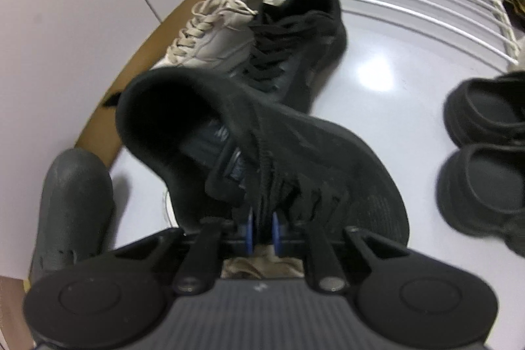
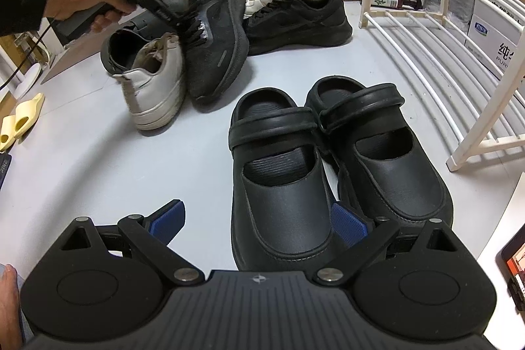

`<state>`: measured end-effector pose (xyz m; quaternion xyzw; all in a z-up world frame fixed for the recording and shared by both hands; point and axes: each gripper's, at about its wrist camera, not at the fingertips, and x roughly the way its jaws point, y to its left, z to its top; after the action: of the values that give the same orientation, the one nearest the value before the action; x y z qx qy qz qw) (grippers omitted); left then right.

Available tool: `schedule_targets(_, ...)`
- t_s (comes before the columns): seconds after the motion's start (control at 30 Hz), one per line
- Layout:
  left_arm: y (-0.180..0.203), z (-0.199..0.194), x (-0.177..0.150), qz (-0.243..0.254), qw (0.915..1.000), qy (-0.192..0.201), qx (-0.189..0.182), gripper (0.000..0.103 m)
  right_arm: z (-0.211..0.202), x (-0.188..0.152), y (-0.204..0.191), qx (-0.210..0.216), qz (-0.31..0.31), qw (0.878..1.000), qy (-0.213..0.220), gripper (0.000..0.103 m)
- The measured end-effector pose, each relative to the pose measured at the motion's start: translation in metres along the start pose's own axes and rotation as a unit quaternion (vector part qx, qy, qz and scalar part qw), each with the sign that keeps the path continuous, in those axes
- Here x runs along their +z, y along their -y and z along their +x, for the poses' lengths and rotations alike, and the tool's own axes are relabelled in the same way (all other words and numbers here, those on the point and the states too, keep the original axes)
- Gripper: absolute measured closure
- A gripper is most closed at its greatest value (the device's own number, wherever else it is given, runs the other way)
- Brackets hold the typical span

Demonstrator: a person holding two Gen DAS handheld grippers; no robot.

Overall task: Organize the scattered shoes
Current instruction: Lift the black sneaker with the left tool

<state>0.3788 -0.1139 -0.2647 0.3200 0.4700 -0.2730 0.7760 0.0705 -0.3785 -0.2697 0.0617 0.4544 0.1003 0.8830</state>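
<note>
**A:** Start closest to us. The right gripper (image 2: pixel 256 220) sits low over the floor with its blue pads well apart, nothing pressed between them. The toe of one black strap shoe (image 2: pixel 279 192) lies in that gap, its twin (image 2: pixel 390 159) touching it on the rack side.

**B:** And those two point which way?

**A:** Toes toward the right gripper, heels away, long axes side by side. They're already paired, just beside the white rack (image 2: pixel 436 61).

**B:** The left hand (image 2: pixel 82 0)?

**A:** Farther back, over the pile. The left gripper (image 1: pixel 262 230) has its pads pinched on the laces of a black sneaker (image 1: pixel 295 133). From its own camera the shoe runs diagonally away from the jaws, heel collar up to the left, toe down to the right. From across the floor it looks tipped, leaning against a white sneaker (image 2: pixel 157 91).

**B:** So that's the one being sorted?

**A:** I'd judge so. Its likely mate, the other black sneaker (image 2: pixel 295 18), lies beyond it, lengthwise across the floor, with a beige sneaker (image 1: pixel 210 38) behind. The left hand is much the nearer to it.

**B:** What does the move turn on?

**A:** The held shoe sits crosswise to its mate. It probably needs swinging round to lie parallel, and a lace grip may let it twist.
</note>
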Motion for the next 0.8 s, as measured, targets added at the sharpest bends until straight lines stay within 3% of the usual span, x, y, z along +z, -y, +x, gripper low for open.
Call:
schedule_targets(0.5,-0.006,-0.024,-0.055,-0.014,0.9993,-0.021,-0.027,0.091,0.002,-0.001,-0.002,0.004,-0.003,1.000,-0.002,0.005)
schedule_targets(0.8,0.018,-0.044,-0.094,-0.002,0.9986,-0.036,-0.038,0.091,0.002,-0.001,-0.007,0.006,-0.005,1.000,-0.004,0.005)
